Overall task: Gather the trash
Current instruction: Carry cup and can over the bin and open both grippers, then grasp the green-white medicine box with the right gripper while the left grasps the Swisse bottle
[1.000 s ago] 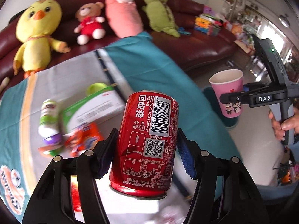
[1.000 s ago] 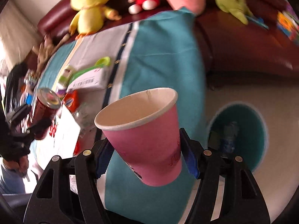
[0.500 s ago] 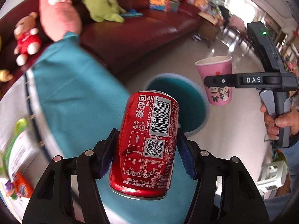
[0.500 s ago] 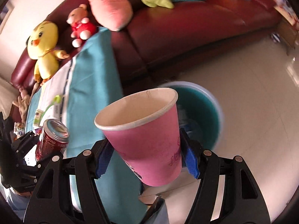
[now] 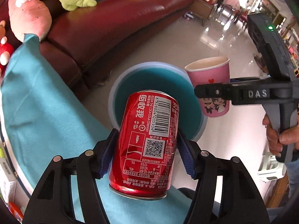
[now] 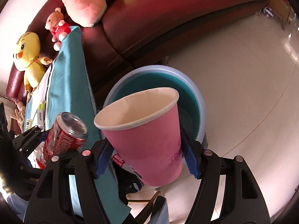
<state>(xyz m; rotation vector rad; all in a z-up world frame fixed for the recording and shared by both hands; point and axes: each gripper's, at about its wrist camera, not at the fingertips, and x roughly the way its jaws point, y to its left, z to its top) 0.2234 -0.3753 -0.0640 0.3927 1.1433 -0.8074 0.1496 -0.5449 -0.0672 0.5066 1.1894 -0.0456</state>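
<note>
Left wrist view looks steeply down along the left gripper, whose blue pads press on both sides of a red aluminium cola can, held upright with its barcode and printed label facing the camera. Beyond the can, on the pale tiled floor, stands a round light-blue plastic bin with a teal inside, just beside the teal tablecloth edge and the dark red leather sofa. To the right in this view, the right gripper, gripped by a person's hand, clamps a pink paper cup with a cartoon couple printed on it; the cup hangs over the bin's rim. Right wrist view shows that cup pinched between blue pads, mouth up, white inside, with the bin's opening behind it and the can to its left. Plush toys sit on the sofa.
</note>
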